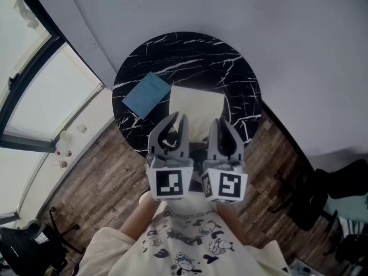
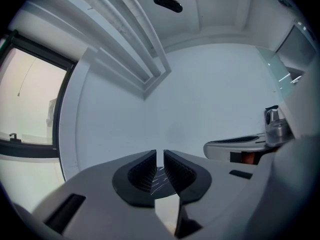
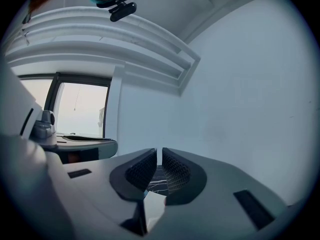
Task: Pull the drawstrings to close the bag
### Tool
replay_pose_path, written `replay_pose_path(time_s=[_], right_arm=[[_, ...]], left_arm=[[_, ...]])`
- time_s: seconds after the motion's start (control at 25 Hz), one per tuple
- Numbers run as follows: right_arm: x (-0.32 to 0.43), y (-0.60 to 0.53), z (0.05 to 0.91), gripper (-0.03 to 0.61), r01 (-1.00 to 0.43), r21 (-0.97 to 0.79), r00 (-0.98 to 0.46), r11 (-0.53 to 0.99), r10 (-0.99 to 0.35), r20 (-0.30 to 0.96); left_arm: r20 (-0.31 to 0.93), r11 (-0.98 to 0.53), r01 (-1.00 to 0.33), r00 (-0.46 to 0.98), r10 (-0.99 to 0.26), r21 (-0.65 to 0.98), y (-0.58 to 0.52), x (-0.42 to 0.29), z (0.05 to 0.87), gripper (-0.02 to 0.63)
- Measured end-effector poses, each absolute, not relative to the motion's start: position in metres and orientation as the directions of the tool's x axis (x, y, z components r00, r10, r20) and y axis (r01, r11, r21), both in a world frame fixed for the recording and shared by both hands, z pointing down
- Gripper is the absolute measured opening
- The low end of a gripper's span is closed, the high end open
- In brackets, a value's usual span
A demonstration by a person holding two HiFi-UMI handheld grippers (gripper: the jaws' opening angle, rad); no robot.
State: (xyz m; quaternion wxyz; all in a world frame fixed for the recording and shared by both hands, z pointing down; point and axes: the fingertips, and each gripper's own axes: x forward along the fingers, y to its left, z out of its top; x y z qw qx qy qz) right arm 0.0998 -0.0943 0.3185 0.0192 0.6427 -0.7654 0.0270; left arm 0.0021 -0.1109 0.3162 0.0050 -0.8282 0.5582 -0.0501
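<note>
A cream drawstring bag (image 1: 196,111) lies flat on the round black marble table (image 1: 190,50); I cannot make out its drawstrings. My left gripper (image 1: 175,118) and right gripper (image 1: 221,122) hover side by side over the bag's near edge, apart from it. In the left gripper view the left gripper (image 2: 160,156) has its jaws drawn together to a thin slit with nothing between them. The right gripper (image 3: 159,154) looks the same in its own view. Below each slit a strip of marble and a bit of the bag (image 3: 154,211) show.
A blue flat pouch (image 1: 147,94) lies on the table left of the bag. Wooden floor surrounds the table. A large window runs along the left, with small bottles (image 1: 63,153) on the floor beside it. Dark chairs (image 1: 322,206) stand at the right and bottom left.
</note>
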Motion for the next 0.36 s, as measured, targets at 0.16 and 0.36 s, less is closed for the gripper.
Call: replay_pose_path(time_s=[0.16, 0.36], right_arm=[[0.0994, -0.0946, 0.3187, 0.044, -0.985, -0.016, -0.175, 0.174, -0.982, 0.065], [0.101, -0.0952, 0.3196, 0.044, -0.984, -0.015, -0.177, 0.176, -0.982, 0.065]], left_arm=[[0.08, -0.374, -0.924, 0.368, -0.926, -0.076, -0.1118, 0.0017, 0.3159, 0.08], [0.083, -0.371, -0.926, 0.365, -0.927, -0.073, -0.1123, 0.0025, 0.3163, 0.08]])
